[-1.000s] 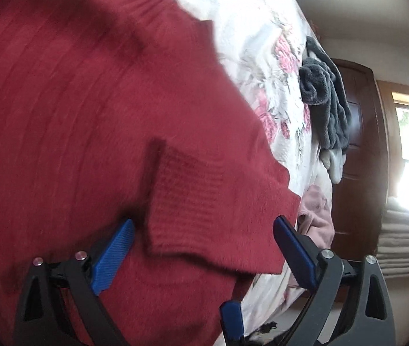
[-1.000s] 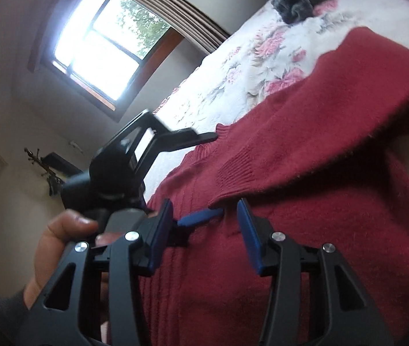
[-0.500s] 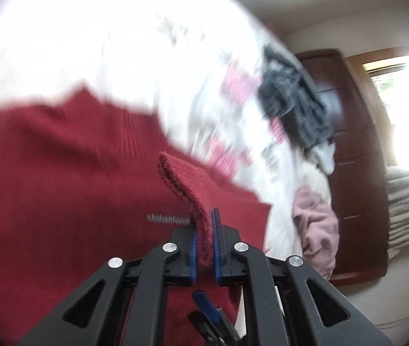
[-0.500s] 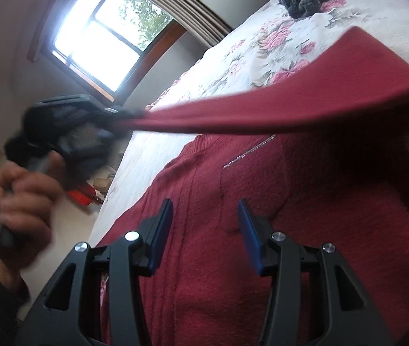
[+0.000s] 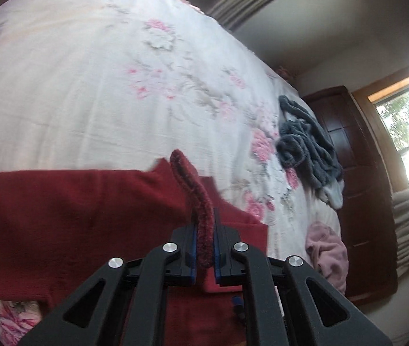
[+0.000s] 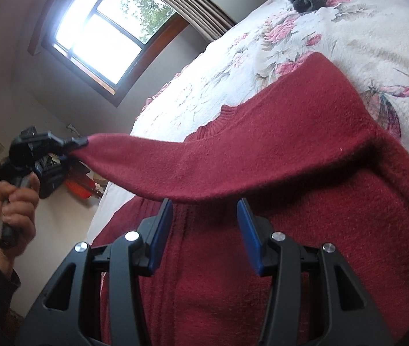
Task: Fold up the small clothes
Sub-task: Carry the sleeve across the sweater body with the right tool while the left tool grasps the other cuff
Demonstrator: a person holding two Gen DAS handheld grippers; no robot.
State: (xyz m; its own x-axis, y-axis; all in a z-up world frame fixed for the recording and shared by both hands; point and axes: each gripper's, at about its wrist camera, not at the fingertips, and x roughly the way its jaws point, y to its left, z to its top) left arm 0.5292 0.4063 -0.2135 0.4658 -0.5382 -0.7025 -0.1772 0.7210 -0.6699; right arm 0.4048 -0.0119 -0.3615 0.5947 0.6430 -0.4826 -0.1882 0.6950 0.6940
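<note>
Floral bedspread [image 5: 89, 86]; left gripper [image 5: 204, 230] pinching raised red sweater [image 6: 290, 150] cuff

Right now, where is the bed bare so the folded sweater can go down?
The big bare patch of bed lies beyond the red sweater, toward the far edge. It is crowded by the grey clothes and pink cloth near the wardrobe side. The left gripper holds the sleeve cuff; the right gripper is open above the sweater.
</note>
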